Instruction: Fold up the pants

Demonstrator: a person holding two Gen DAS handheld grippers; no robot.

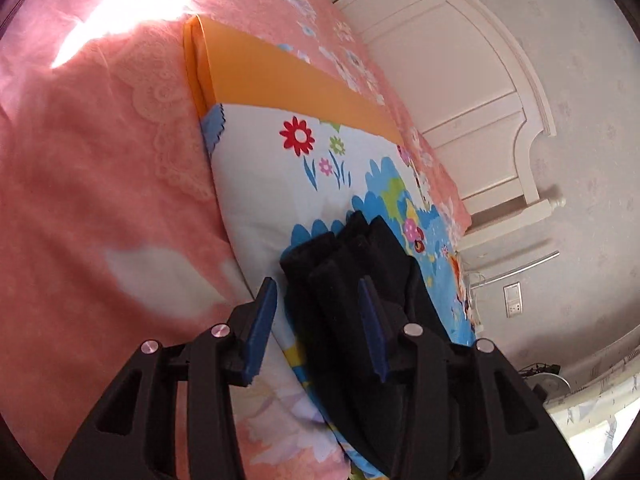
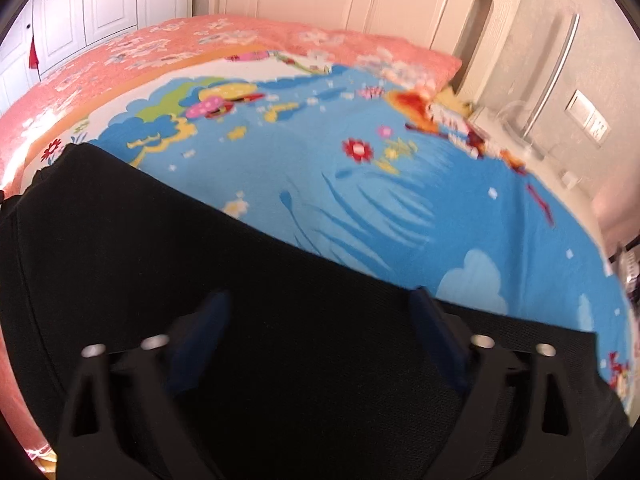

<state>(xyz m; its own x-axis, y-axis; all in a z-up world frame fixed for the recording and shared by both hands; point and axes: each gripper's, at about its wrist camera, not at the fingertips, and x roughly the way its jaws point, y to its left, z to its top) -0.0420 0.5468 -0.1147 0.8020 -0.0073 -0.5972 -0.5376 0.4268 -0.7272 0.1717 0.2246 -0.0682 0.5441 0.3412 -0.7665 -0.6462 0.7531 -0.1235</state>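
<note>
Both tongs (image 1: 318,300) (image 2: 320,312) spread wide over black pants (image 2: 160,260); cartoon quilt (image 2: 360,200) beneath

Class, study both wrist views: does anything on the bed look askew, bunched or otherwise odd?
Yes. The black pants are bunched in rumpled ridges between the left hand-held gripper fingers, on the cartoon blanket, rather than lying flat. Nothing looks spilled or damaged.

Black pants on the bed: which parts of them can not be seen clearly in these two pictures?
- Left wrist view: the black pants are bunched; the left gripper body covers their lower part.
- Right wrist view: the pants run off the bottom and left edges, so legs and waistband cannot be told apart.
- Right wrist view: motion blur smears the right gripper fingers.
</note>
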